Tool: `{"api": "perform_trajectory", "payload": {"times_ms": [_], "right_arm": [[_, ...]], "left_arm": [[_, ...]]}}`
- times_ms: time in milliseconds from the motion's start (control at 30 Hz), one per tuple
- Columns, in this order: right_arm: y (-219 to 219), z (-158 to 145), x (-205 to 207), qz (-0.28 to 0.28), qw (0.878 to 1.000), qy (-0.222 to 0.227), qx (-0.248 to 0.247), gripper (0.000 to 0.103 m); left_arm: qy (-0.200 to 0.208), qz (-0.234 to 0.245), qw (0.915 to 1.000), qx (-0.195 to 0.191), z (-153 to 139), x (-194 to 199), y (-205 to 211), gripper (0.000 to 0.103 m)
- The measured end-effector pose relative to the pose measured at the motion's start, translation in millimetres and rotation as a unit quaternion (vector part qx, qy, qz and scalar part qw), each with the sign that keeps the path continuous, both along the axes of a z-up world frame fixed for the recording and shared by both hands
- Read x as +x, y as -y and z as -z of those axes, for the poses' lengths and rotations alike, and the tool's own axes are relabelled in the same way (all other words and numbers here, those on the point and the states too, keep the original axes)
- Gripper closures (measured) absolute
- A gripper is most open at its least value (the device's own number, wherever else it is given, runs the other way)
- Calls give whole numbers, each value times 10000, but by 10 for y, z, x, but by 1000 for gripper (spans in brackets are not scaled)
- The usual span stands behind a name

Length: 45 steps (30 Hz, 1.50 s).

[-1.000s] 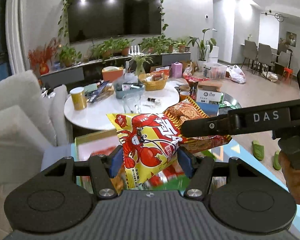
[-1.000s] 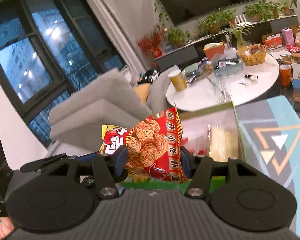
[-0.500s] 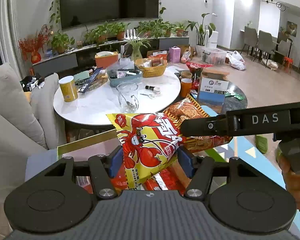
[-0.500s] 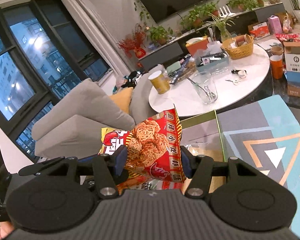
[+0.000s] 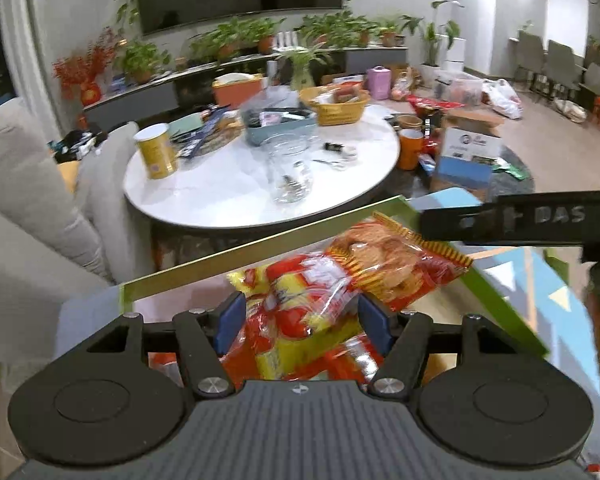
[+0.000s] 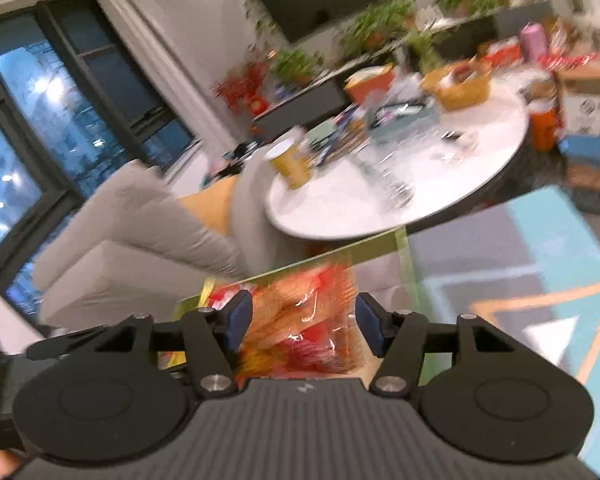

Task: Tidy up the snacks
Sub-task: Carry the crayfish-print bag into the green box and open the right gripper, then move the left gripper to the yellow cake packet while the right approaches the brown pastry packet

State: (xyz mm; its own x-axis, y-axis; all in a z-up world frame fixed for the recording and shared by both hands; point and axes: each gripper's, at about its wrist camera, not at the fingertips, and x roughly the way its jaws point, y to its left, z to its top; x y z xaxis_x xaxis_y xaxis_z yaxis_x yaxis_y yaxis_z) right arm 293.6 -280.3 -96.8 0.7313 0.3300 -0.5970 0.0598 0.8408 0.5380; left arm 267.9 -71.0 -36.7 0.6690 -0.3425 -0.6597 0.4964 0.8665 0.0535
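Green-rimmed box [image 5: 260, 246] already holds packets; the left gripper [image 5: 300, 320] grasps a yellow-red snack bag [image 5: 296, 300] over it, the right gripper [image 6: 302, 322] grasps a red noodle-snack bag [image 6: 300, 320]. Both bags remain to be dropped in.

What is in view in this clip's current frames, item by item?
yellow-red snack bag: 1, between the left gripper's fingers, over the box
red noodle-snack bag: 1, over the box's right part
green-rimmed box: 1, below both bags
round table: 1, white, behind the box
yellow can: 1, table's left side
glass jar: 1, clear, table centre
wicker basket: 1, yellow, table's far side
sofa: 1, grey, left
left hand-held gripper: 1, black
right hand-held gripper: 1, black, around the red bag
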Motion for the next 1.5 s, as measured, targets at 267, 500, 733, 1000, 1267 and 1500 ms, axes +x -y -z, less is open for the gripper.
{"api": "perform_trajectory", "payload": {"times_ms": [267, 500, 733, 1000, 1267, 1500], "right_arm": [[137, -65, -271, 63, 9997, 1, 227, 44], [89, -270, -496, -14, 9997, 151, 180, 44], [-30, -324, -790, -208, 9997, 122, 56, 44], [-307, -268, -1194, -604, 9981, 51, -109, 44], [-532, -158, -1524, -953, 9952, -219, -7, 44], [-697, -167, -1710, -1148, 9926, -389, -92, 43]], "left_arm": [[138, -180, 9995, -225, -149, -181, -212, 43], [341, -236, 9985, -350, -309, -510, -406, 43], [359, -502, 9968, -514, -372, -819, -781, 42], [261, -875, 9956, -201, -194, -1123, -1331, 38], [-242, -823, 9963, 27, 239, -1366, -1745, 31], [-462, -773, 9959, 124, 556, -1353, -1836, 31]]}}
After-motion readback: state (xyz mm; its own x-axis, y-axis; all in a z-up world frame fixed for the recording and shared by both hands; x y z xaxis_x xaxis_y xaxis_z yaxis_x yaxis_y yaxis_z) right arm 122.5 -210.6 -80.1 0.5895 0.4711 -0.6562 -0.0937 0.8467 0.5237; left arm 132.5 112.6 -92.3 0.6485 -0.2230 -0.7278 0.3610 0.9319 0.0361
